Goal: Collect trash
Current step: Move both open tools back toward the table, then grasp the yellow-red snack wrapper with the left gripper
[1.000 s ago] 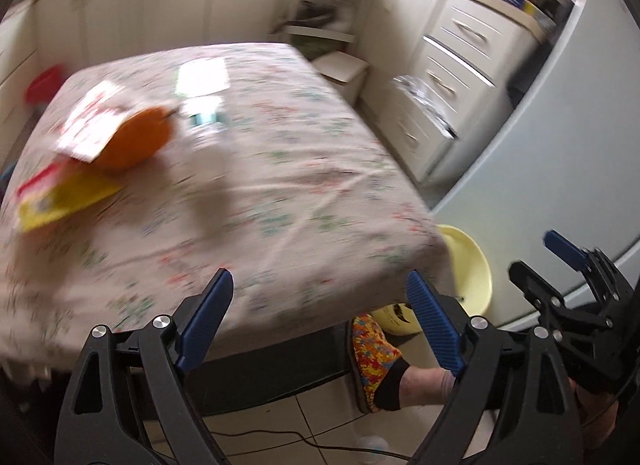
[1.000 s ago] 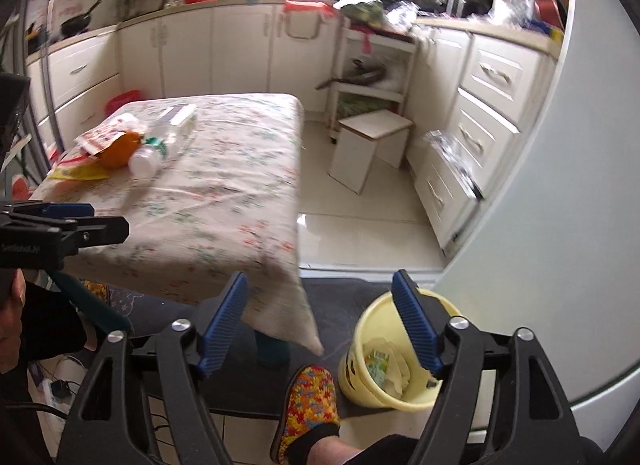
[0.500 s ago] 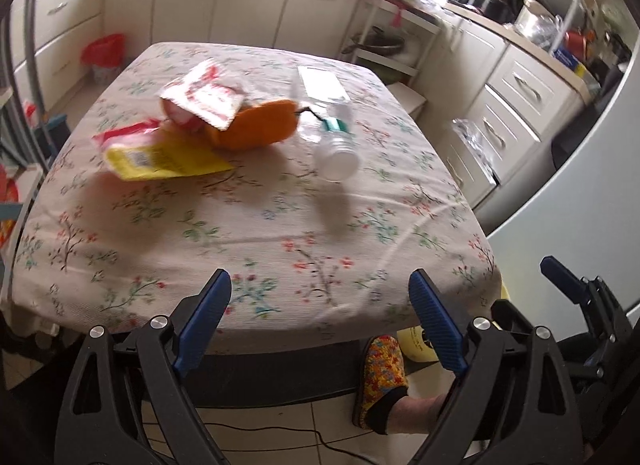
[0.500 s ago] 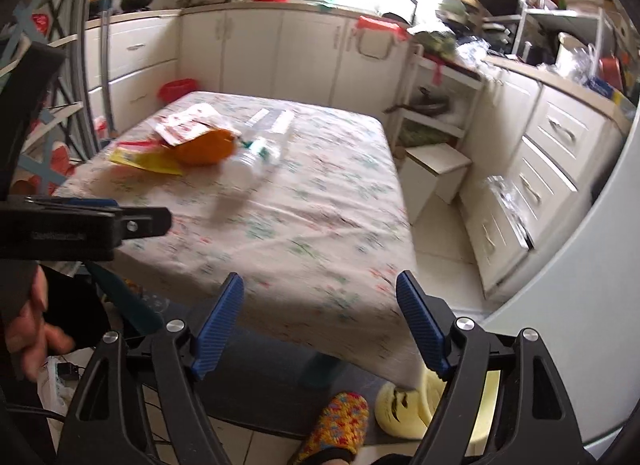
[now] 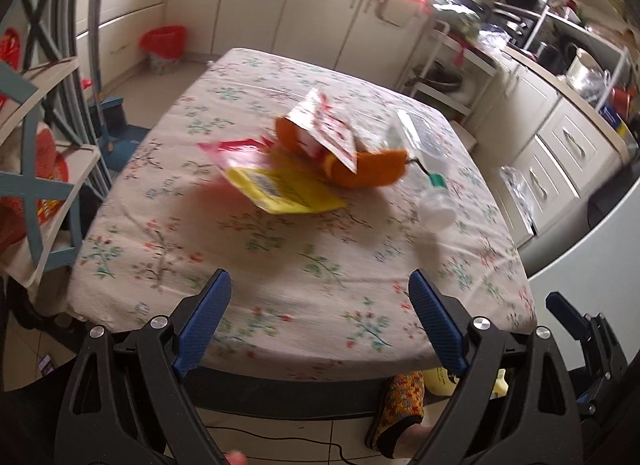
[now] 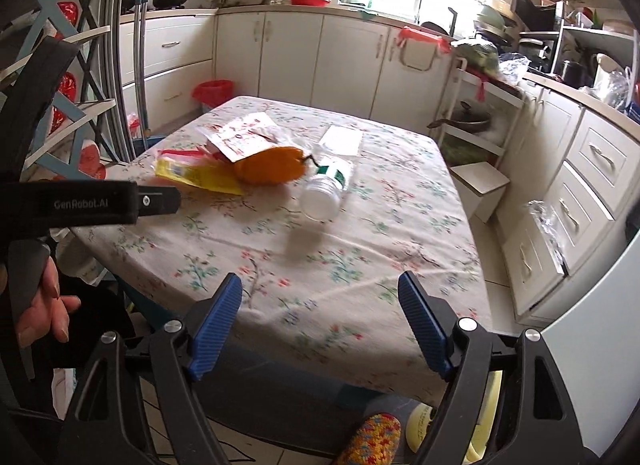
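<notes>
Both views have swung from the yellow plastic bin [image 6: 494, 421] up to the table's litter; left gripper [image 5: 320, 321] and right gripper [image 6: 320, 321] gape empty, the clear plastic bottle [image 6: 326, 189] at twelve o'clock, likely next.

A table draped in a pale floral-print cloth [image 5: 304, 265] fills the middle of both frames. Just above the centre of the frame a cluster of rubbish lies on the cloth: a flat yellow plastic packet [image 5: 284, 189], a crumpled red wrapper [image 5: 236, 145] touching its upper left edge, an orange pouch-like bag [image 5: 368, 169] with a red-and-white printed sachet [image 5: 328, 129] resting on top, and to the right a clear plastic bottle with a green label [image 6: 326, 185] lying on its side.
</notes>
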### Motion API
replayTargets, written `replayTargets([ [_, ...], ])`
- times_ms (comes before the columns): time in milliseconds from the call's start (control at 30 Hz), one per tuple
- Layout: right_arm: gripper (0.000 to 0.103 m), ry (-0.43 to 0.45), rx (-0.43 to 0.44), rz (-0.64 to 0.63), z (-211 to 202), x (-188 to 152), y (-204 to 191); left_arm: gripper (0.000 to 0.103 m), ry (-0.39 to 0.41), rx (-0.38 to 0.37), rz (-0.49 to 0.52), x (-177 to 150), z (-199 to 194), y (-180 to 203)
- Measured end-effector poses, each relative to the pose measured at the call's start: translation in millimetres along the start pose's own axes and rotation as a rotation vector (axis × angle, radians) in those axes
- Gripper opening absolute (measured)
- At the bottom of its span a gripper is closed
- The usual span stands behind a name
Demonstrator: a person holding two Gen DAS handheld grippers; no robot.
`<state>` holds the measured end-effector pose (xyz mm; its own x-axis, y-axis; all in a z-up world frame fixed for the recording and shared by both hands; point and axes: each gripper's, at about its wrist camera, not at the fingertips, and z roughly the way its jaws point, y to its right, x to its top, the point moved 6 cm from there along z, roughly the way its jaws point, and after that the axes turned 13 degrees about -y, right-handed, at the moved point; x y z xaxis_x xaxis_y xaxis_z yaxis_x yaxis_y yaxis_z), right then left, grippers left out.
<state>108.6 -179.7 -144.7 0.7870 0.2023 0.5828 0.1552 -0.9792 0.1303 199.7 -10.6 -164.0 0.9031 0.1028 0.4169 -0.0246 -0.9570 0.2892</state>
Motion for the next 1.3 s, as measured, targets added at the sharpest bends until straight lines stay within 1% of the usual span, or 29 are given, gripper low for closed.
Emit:
replayTargets([
  [100,0.077,0.001,0.011,-0.006,2.1,4.7,-6.9,0.086,-0.006,0.013,-0.034,7.3,0.2,-16.4],
  [233,0.078,0.0,0.022,-0.015,5.2,8.0,-15.8,0.086,-0.026,-0.013,-0.119,17.7,4.8,-36.8],
  [367,0.079,-0.007,0.023,-0.04,8.8,7.9,-23.9,0.086,-0.032,-0.046,-0.183,28.8,12.8,-45.3],
  [467,0.079,-0.013,0.019,-0.038,9.9,6.3,-23.3,0.086,-0.044,-0.082,-0.225,38.2,22.9,-46.4],
  [500,0.079,-0.015,0.019,-0.033,10.0,5.7,-22.0,0.086,-0.044,-0.082,-0.231,39.8,24.9,-45.8],
  [633,0.079,-0.014,0.015,-0.025,8.4,4.2,-18.4,0.086,-0.037,-0.066,-0.232,44.4,31.1,-40.3],
  [1067,0.08,-0.021,0.025,-0.007,10.4,1.9,-12.9,0.086,-0.015,0.03,-0.2,48.6,38.9,-37.1],
  [1300,0.08,-0.028,0.037,-0.007,13.2,1.4,-14.1,0.086,-0.011,0.025,-0.223,53.7,44.8,-38.9],
])
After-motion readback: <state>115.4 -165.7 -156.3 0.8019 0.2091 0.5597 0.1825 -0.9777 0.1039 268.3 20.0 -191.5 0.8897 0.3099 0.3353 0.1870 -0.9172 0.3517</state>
